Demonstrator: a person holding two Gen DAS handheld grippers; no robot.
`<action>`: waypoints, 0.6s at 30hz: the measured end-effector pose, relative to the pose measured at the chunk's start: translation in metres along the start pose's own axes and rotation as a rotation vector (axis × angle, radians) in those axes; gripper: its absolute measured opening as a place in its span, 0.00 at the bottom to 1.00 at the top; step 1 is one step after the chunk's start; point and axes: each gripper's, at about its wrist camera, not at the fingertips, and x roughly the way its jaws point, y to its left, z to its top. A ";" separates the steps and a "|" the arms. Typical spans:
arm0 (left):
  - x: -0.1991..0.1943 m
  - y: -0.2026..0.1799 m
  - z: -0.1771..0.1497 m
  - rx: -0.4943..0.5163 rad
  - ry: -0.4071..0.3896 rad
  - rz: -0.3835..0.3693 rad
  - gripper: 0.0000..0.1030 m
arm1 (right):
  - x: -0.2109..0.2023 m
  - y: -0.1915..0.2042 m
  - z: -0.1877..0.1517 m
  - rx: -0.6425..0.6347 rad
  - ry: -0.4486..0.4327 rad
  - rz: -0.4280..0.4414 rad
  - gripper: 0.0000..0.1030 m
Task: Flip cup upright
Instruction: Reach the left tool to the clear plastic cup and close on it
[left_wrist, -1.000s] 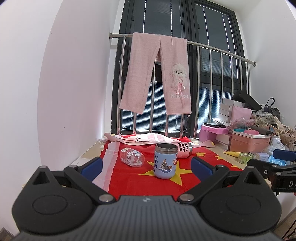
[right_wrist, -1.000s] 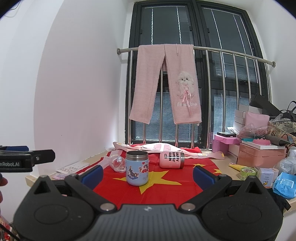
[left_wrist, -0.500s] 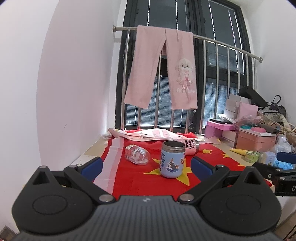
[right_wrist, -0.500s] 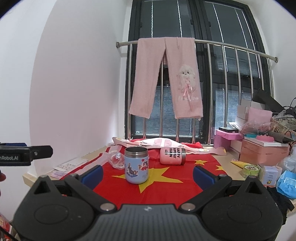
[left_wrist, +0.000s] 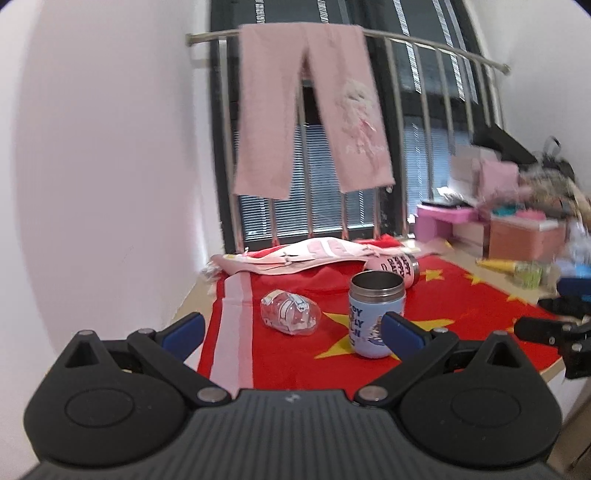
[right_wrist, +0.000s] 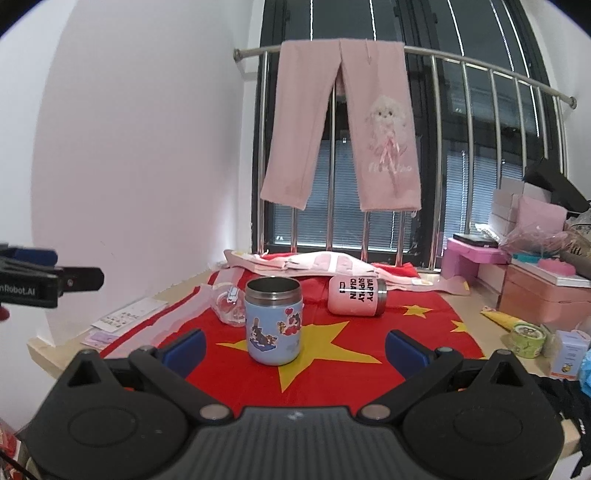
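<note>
A blue cartoon cup (left_wrist: 375, 318) (right_wrist: 274, 320) stands upright on the red flag cloth (right_wrist: 332, 350), its steel mouth up. A pink cup (left_wrist: 394, 268) (right_wrist: 356, 296) lies on its side behind it. A clear glass cup (left_wrist: 290, 312) (right_wrist: 227, 306) lies on its side to the left. My left gripper (left_wrist: 291, 330) is open and empty, short of the glass cup and the blue cup. My right gripper (right_wrist: 295, 347) is open and empty, in front of the blue cup. Each gripper shows at the edge of the other's view.
Pink trousers (right_wrist: 341, 125) hang on a steel railing (right_wrist: 480, 66) at the window. Folded pink cloth (right_wrist: 295, 262) lies at the back of the table. Boxes (right_wrist: 546, 291), a tape roll (right_wrist: 526, 334) and clutter fill the right side. A white wall is on the left.
Both grippers have moved forward toward the table and the cups look larger. The left view has swung left and is blurred. No cup has moved.
</note>
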 end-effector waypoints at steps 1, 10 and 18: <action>0.008 0.003 0.002 0.023 0.009 -0.010 1.00 | 0.008 0.000 0.001 0.000 0.009 0.001 1.00; 0.096 0.014 0.022 0.337 0.113 -0.114 1.00 | 0.083 0.009 0.013 -0.041 0.073 0.029 1.00; 0.169 0.010 0.030 0.659 0.230 -0.219 1.00 | 0.140 0.021 0.035 -0.108 0.109 0.069 1.00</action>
